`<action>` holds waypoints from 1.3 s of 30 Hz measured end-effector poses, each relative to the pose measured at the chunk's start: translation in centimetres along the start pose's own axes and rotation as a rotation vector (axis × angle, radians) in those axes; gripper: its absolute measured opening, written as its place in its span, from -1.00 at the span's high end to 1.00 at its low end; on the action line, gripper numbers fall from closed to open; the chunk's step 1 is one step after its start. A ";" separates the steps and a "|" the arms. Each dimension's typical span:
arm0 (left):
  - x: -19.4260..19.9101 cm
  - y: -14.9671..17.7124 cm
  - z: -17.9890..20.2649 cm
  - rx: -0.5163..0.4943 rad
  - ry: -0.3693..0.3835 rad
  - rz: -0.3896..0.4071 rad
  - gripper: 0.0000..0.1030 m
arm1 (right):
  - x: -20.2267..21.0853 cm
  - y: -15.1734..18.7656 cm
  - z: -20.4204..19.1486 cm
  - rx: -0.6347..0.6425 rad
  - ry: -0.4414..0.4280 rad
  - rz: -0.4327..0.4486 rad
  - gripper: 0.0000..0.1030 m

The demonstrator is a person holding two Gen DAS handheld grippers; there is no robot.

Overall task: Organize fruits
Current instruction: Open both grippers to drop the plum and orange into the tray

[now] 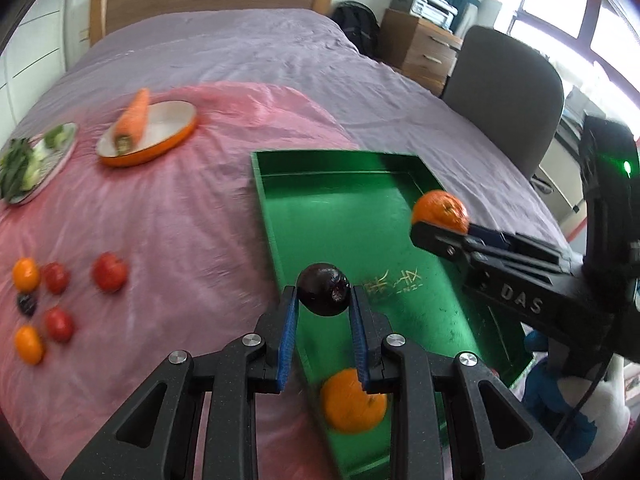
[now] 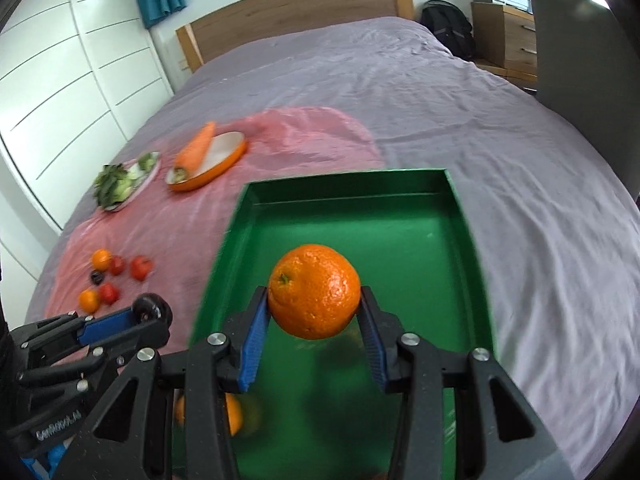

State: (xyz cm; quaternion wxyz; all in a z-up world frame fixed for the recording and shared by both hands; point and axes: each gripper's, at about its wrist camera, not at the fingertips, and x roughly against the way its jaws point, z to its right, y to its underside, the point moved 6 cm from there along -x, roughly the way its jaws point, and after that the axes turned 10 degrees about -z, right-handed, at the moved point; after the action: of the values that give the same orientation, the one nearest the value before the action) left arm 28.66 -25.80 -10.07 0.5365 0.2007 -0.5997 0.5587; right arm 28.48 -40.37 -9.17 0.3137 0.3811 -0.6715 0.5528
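Two fruits over the tray, one already in

Your left gripper clamps a plum, your right gripper an orange, above the green tray; six fruits remain on the pink cloth.

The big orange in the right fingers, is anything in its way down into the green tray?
Nothing visible blocks it. The big orange hangs over bare floor of the green tray. The only fruit already in there, another orange, lies at the near end, closer to the cameras than the held orange.
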 end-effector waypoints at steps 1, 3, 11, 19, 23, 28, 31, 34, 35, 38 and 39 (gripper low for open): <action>-0.7 -0.2 0.3 -0.009 -0.003 -0.010 0.58 | -0.4 -0.3 0.5 -0.002 0.003 -0.005 -0.49; -1.8 -0.4 0.7 -0.017 -0.006 -0.026 0.58 | -1.4 -0.8 1.5 -0.015 0.008 -0.020 -0.49; -4.7 0.1 1.3 -0.026 -0.018 -0.077 0.58 | -4.3 -0.7 4.2 -0.068 0.023 -0.082 -0.49; -5.5 0.4 1.7 -0.038 -0.020 -0.089 0.58 | -5.1 -0.1 4.5 -0.082 0.046 -0.110 -0.50; -5.4 0.6 1.9 -0.040 -0.026 -0.094 0.57 | -5.2 -0.2 4.5 -0.074 0.060 -0.114 -0.50; -4.9 0.7 1.7 -0.032 -0.023 -0.096 0.55 | -5.1 -0.2 4.5 -0.080 0.065 -0.118 -0.72; -4.3 0.9 1.6 -0.030 -0.016 -0.093 0.53 | -4.9 -0.3 4.8 -0.088 0.077 -0.116 -1.00; -3.2 1.0 1.6 -0.025 -0.007 -0.076 0.35 | -4.6 -0.3 4.8 -0.091 0.080 -0.112 -1.00; -2.8 1.0 1.6 -0.023 0.000 -0.069 0.33 | -4.4 -0.2 4.8 -0.092 0.082 -0.111 -1.00; -1.5 1.3 1.5 -0.018 0.011 -0.054 0.33 | -3.7 0.1 4.6 -0.096 0.086 -0.106 -1.00; -1.1 1.3 1.4 -0.017 0.012 -0.050 0.33 | -3.4 0.2 4.5 -0.096 0.090 -0.103 -1.00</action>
State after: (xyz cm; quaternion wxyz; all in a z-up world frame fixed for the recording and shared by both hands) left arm 27.36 -27.06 -11.39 0.5557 0.2078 -0.5961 0.5411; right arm 30.05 -44.24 -13.00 0.3895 0.3745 -0.6618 0.5197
